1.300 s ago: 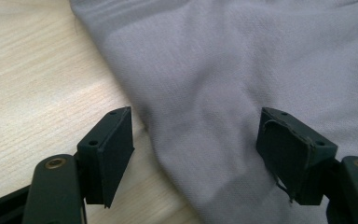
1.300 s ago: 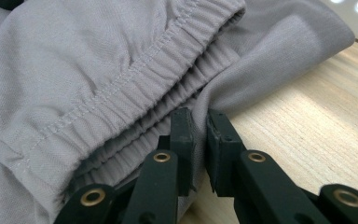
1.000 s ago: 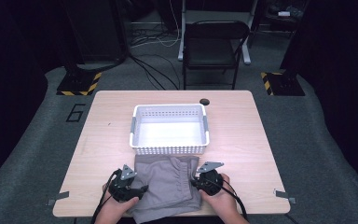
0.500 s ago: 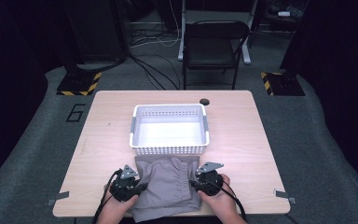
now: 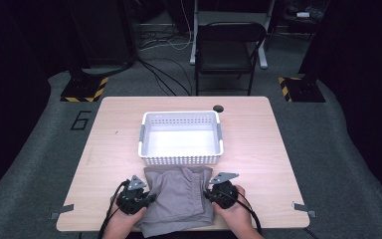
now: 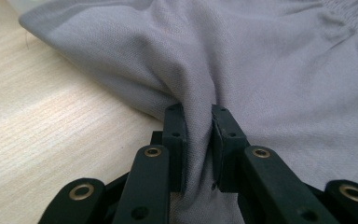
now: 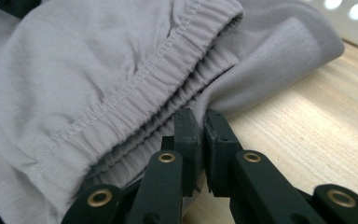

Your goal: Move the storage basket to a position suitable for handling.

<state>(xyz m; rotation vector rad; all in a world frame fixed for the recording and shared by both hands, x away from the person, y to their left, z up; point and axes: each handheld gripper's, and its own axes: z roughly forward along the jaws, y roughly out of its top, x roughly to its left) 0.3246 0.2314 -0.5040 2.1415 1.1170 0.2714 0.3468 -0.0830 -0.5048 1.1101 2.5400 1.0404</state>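
Note:
A grey garment (image 5: 179, 199) with an elastic waistband (image 7: 168, 65) lies crumpled at the table's near edge, just in front of a white perforated basket (image 5: 181, 159). My left gripper (image 5: 151, 198) sits at its left side. In the left gripper view its jaws (image 6: 198, 112) have just been closing and now pinch a raised fold of the grey cloth (image 6: 261, 70). My right gripper (image 5: 208, 195) is at the garment's right side. Its jaws (image 7: 200, 116) have also just been closing and clamp the cloth's edge (image 7: 98, 70) under the waistband.
The basket stands mid-table with nothing in it. A small dark hole (image 5: 218, 108) marks the wooden table (image 5: 258, 144) behind it. A black folding chair (image 5: 229, 50) and floor cables lie beyond the far edge.
Both hands have kept their places at the garment's two sides. The cloth between them looks slightly more gathered than a second ago.

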